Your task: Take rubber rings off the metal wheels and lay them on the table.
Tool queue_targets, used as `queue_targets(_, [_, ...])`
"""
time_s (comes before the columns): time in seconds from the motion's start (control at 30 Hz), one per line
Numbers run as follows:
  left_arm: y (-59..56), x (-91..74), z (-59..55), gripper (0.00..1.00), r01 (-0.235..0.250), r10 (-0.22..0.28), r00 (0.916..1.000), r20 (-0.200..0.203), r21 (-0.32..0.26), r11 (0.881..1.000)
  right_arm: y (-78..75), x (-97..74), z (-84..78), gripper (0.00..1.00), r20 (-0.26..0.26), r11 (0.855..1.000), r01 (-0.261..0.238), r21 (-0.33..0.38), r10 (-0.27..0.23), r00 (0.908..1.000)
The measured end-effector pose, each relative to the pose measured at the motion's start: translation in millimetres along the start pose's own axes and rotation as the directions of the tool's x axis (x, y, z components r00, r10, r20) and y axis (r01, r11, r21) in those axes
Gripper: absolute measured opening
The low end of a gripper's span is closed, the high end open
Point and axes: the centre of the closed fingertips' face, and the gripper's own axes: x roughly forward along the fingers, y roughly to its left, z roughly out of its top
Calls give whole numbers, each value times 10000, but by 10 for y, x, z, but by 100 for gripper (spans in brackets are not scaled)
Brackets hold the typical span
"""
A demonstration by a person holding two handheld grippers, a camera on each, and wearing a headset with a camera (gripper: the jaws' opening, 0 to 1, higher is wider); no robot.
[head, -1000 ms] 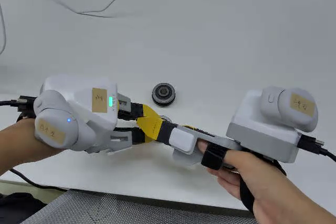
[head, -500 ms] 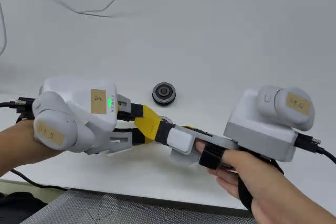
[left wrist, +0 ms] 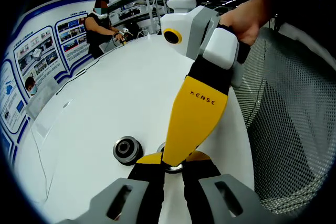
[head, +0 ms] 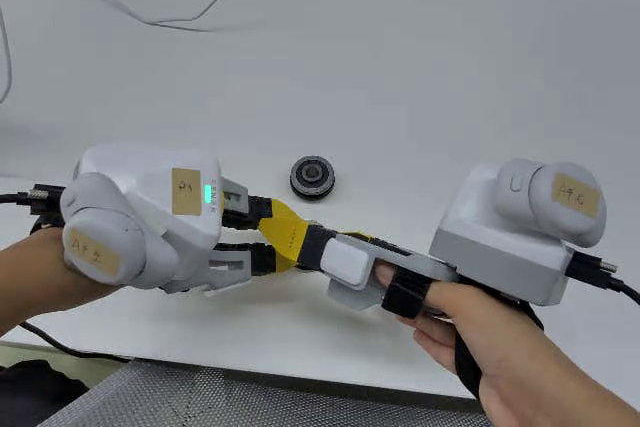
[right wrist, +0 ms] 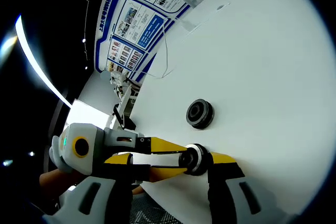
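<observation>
Pinching one metal wheel point(right wrist: 195, 157) together near the tabletop's point(head: 420, 67) front edge, left gripper point(left wrist: 173, 160) and right gripper point(right wrist: 199, 162) both clamp it; uneven pull could snap its rubber ring point(right wrist: 189, 160) back on.

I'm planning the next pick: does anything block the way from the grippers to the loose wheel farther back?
Nothing visible: bare table separates the loose wheel from the left gripper and right gripper, which meet at a nearer wheel.

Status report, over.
Left gripper shut on small metal wheel, black rubber ring not off. Right gripper at same wheel, grip unclear. Second black-ringed wheel apart, nothing blocking.
</observation>
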Motion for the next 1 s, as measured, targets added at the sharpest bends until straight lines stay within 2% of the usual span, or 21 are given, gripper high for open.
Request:
queue_targets(0.3, [-4,-1,2,12,0,0,10000,-1,-2,10000,22,-9,-10,59,-64,10000,-37,-34,37,10000])
queue_targets(0.57, [-9,-4,16,12,23,-23,10000,-1,9,10000,54,-21,-62,60,-435,9999,-139,22,140,9990])
queue_targets(0.7, [-11,-5,25,12,60,-60,10000,-19,-90,9999,18,-16,-54,58,-404,9999,-90,74,93,9991])
queue_targets(0.83, [-15,-10,31,12,75,-75,10000,-56,-68,9999,-5,-14,-23,54,-231,9992,-241,334,249,9994])
queue_targets(1.0, [-14,-18,32,12,93,-93,9999,-67,-68,9999,5,27,10,55,-29,9996,-298,-6,298,9996])
